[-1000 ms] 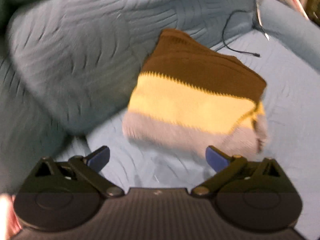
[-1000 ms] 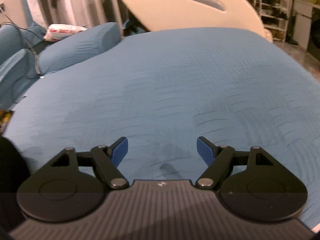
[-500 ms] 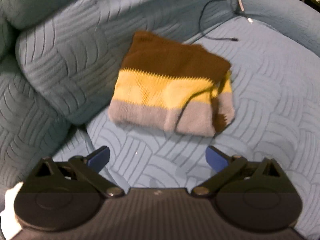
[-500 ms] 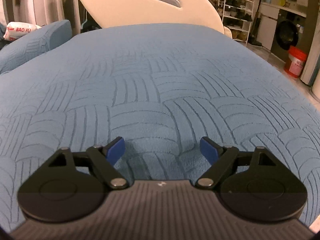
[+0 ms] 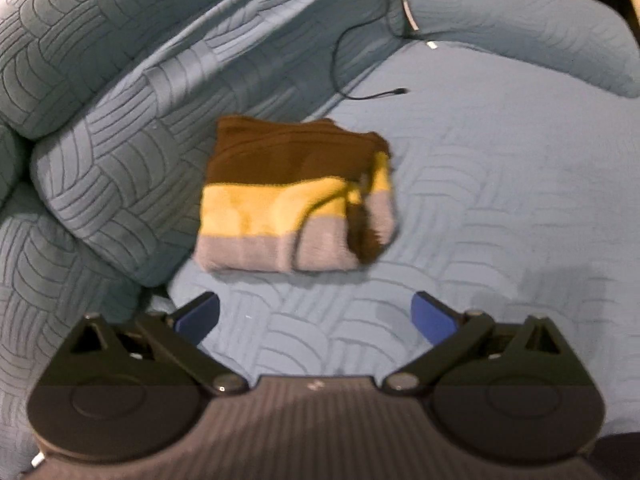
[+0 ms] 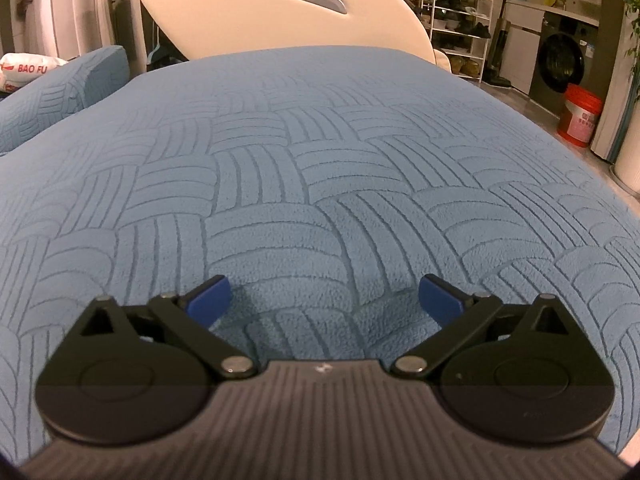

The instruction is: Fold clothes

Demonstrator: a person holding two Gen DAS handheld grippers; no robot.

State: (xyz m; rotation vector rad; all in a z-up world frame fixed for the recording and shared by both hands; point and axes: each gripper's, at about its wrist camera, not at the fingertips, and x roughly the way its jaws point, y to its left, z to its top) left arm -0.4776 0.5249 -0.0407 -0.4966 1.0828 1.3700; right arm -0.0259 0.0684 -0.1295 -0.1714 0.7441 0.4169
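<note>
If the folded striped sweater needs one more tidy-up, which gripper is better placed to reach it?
Left. The left gripper is open and faces the folded sweater, which lies just ahead of its fingers. The right gripper, also open, sees only bare blue cover.

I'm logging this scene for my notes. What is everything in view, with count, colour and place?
sweater: 1, brown, yellow and grey stripes, folded on the bed beside the cushions
bed cover: 1, blue, quilted
cushions: several, blue, left of the sweater
cable: 1, black, beyond the sweater
bucket: 1, orange, floor at right
washing machine: 1, dark, far right
left tool: open, holding nothing
right tool: open, holding nothing
</note>
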